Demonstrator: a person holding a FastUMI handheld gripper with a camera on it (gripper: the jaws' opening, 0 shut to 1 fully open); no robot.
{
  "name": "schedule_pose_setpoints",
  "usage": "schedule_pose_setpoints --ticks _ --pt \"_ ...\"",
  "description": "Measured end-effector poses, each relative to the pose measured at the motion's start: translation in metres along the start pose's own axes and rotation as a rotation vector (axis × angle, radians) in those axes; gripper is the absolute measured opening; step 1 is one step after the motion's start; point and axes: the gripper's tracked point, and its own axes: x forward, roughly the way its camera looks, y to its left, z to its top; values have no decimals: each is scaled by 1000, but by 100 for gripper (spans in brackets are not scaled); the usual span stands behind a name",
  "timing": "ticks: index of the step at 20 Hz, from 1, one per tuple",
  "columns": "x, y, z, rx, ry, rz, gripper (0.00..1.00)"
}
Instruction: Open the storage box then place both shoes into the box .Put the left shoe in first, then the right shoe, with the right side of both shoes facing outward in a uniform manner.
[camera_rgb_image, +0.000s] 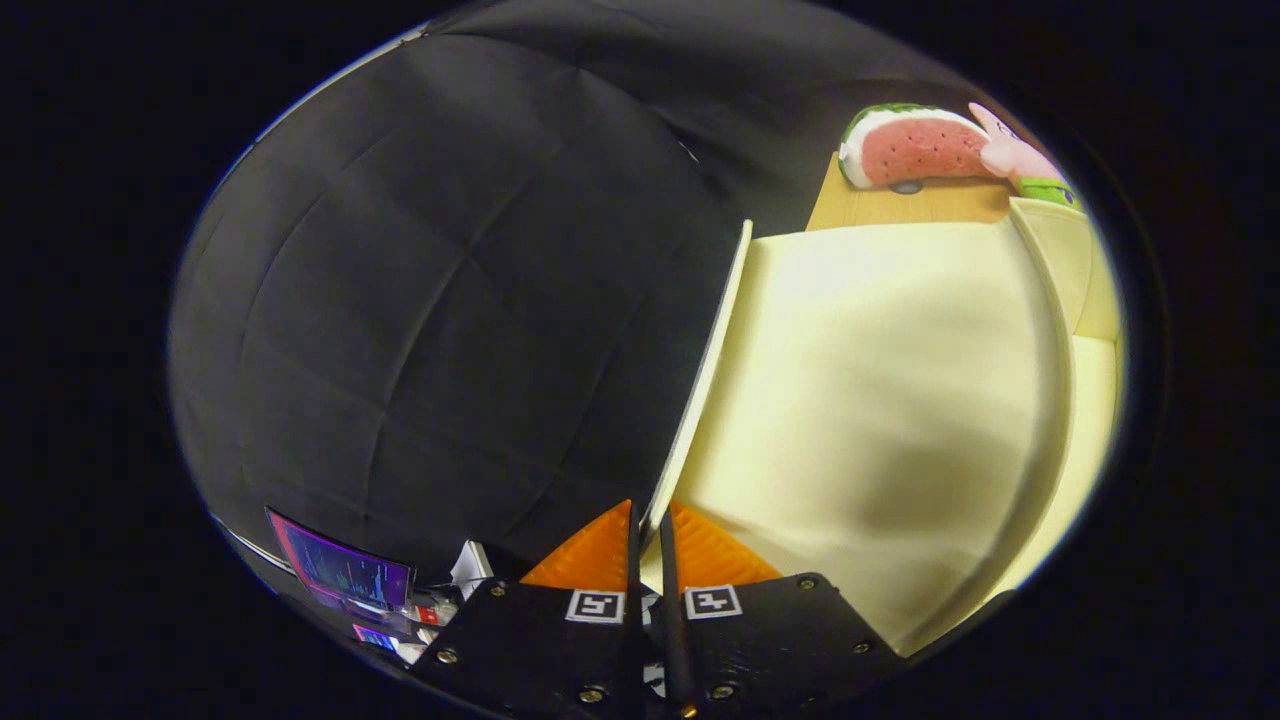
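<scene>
The storage box's cream lid (880, 400) stands swung up, with its inner face turned toward me. Its thin free edge (700, 380) runs down into the gap between my fingers. My gripper (648, 518) is shut on that edge, one finger on each side of the panel. On the far side of the lid a raised rim (1055, 400) curves along it, and more cream box wall (1090, 270) shows beyond the rim. The box's inside is hidden behind the lid.
Beyond the lid's top lies a wooden surface (900, 205) with a watermelon-slice plush (915, 148) and a pink plush toy (1015, 155). Black cloth wall (430, 300) spreads beside the lid's outer side. A small lit screen (340, 572) sits low, near my fingers' base.
</scene>
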Motion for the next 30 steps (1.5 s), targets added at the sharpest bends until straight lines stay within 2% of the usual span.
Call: schedule_pose_setpoints --ticks 3,5,10,13,20,25,30 --pt "-8 1 10 -28 -21 10 10" --pt "-8 -2 21 -33 -55 2 23" --pt "-19 -3 27 -49 -126 -4 24" --pt "-30 -16 38 -86 -199 -45 24" --pt "-65 -72 67 -258 -378 -200 24" --pt "-91 -99 68 -252 -436 -294 24" --pt "-122 -144 62 -246 -464 -437 24"
